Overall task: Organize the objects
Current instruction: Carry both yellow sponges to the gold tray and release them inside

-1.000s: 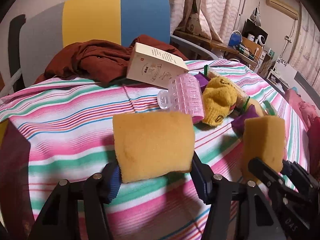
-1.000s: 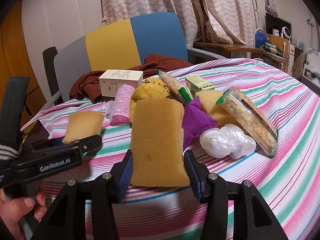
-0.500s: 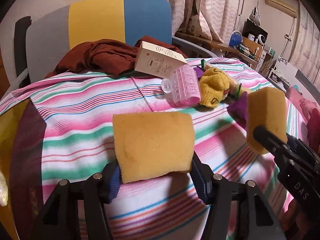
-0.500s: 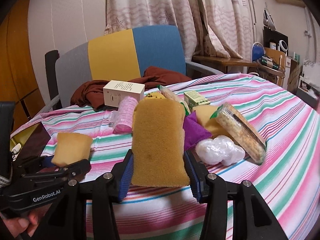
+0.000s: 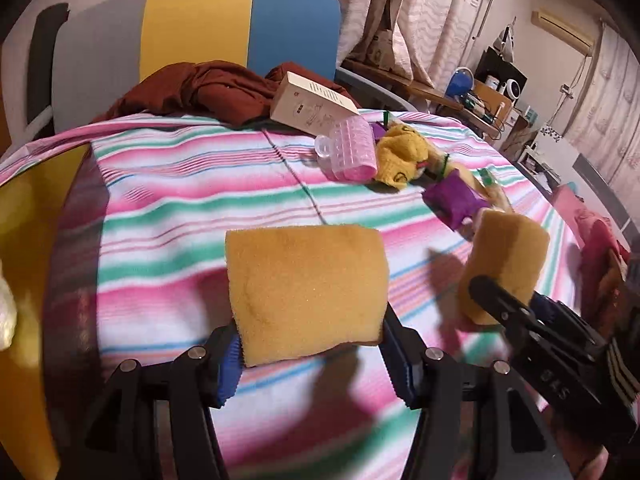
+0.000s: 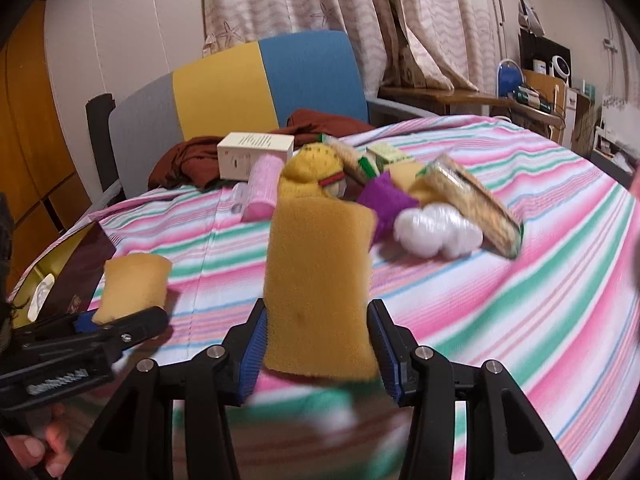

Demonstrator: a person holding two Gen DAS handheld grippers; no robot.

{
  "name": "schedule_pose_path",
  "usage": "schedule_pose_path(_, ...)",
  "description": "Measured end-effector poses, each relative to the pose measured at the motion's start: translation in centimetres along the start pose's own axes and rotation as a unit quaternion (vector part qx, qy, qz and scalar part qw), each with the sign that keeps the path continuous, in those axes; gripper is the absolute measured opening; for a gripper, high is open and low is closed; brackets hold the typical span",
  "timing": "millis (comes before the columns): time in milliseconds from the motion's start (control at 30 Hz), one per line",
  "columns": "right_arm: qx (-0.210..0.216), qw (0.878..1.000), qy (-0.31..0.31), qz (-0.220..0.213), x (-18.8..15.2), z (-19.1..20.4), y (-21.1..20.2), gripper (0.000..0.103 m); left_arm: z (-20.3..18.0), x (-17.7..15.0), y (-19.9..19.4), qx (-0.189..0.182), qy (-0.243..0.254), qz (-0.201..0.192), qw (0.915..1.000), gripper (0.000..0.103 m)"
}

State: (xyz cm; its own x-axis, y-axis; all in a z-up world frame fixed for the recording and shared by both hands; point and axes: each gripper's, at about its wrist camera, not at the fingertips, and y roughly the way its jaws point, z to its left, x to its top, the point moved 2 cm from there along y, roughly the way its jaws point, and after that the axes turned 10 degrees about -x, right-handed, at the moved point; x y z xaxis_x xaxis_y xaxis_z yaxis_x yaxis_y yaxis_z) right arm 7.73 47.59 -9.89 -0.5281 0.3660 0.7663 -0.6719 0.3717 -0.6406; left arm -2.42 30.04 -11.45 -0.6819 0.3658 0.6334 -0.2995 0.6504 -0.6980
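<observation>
1. The left gripper [image 5: 312, 360] is clenched on a wide sponge [image 5: 306, 292], which sits at the centre of the left view with its long side running left to right, held above the striped tablecloth [image 5: 180, 200].
2. The right gripper [image 6: 318, 356] is clenched on a tall sponge [image 6: 320, 292], standing upright at the centre of the right view, long axis up and down.
3. The two sponges are near each other but apart: in the left view the tall one shows at the right edge; in the right view the wide one shows at lower left.
4. The likely set-down ground is the bare cloth directly ahead of both tools; the left one is nearer the table's open left part.
5. Further up the frame lies the clutter: a pink roller [image 5: 352, 154], a yellow sock [image 5: 400, 156], a purple pouch [image 5: 456, 198], a white box [image 5: 312, 104], a white plastic wad [image 6: 436, 230] and a long cracker pack [image 6: 472, 204]. These block any placement far forward.
</observation>
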Motion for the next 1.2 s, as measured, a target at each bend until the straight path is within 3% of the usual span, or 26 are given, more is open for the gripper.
schedule_pose_path(233, 0.019, 1.000, -0.004, 0.010, -0.7, 1.2, -1.5, 0.049, 0.3, -1.3, -3.4, -0.044, -0.006, 0.003, 0.9990, 0.060)
schedule_pose_path(467, 0.049, 0.998, -0.036, 0.008, -0.9, 4.2, -3.5, 0.049, -0.1, -2.1, -7.6, -0.067, 0.013, -0.027, 0.9973, 0.060)
schedule_pose_path(667, 0.081, 0.994, -0.073, 0.007, -0.9, 7.4, -5.0, 0.049, 1.3, -2.5, -10.8, -0.056, 0.009, -0.052, 0.9970, 0.060)
schedule_pose_path(1000, 0.145, 0.981, -0.124, -0.016, 0.0, 13.5, -8.2, 0.049, 7.5, -3.0, -15.9, -0.025, -0.063, -0.098, 0.9928, 0.060)
schedule_pose_path(1200, 0.195, 0.967, -0.162, -0.015, 0.1, 18.4, -9.8, 0.049, 11.5, -4.3, -18.5, 0.010, -0.100, -0.114, 0.9883, 0.060)
